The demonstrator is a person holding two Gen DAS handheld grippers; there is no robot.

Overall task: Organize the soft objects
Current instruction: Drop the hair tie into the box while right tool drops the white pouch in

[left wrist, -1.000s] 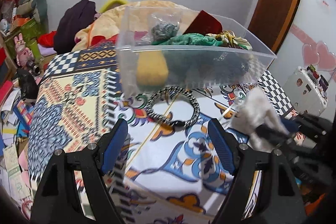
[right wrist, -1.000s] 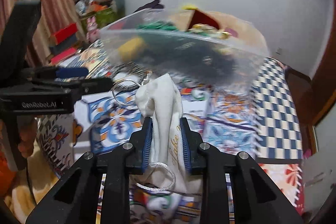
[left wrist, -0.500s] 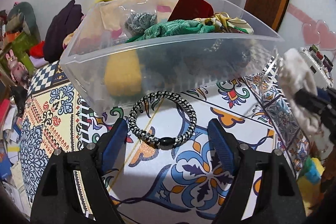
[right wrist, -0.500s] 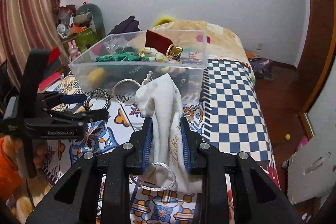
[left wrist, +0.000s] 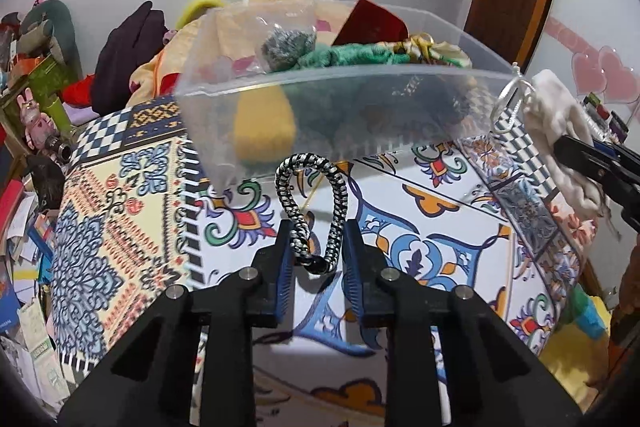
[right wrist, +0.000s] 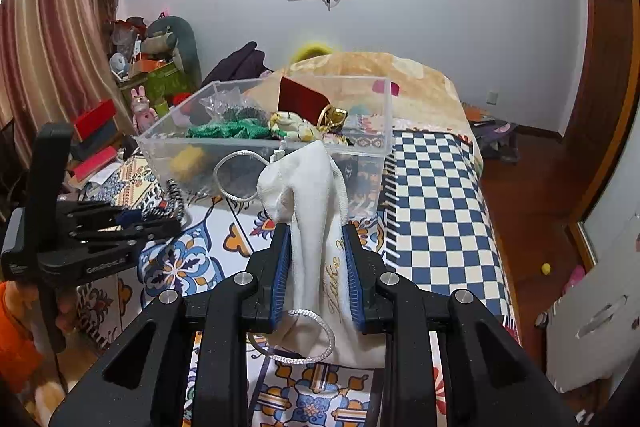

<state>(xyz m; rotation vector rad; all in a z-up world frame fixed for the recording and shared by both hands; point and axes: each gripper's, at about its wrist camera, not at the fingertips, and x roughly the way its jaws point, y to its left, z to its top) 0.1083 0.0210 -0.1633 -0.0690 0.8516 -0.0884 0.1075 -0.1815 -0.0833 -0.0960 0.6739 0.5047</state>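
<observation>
Soft items already fill much of the clear bin. Two remain outside it: a braided band, squeezed into a narrow loop as the left gripper closes, and a white pouch, pinched by the right gripper.

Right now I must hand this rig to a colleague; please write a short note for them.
Left gripper: jaws closing on the braided hair tie, squeezed narrow between the pads.
Right gripper: shut on the white drawstring pouch, held clear of the patterned cloth.
Clear bin: stands just ahead of both, already holding a green knit piece and other soft items.
Left to do: put hair tie and pouch into the bin.
</observation>
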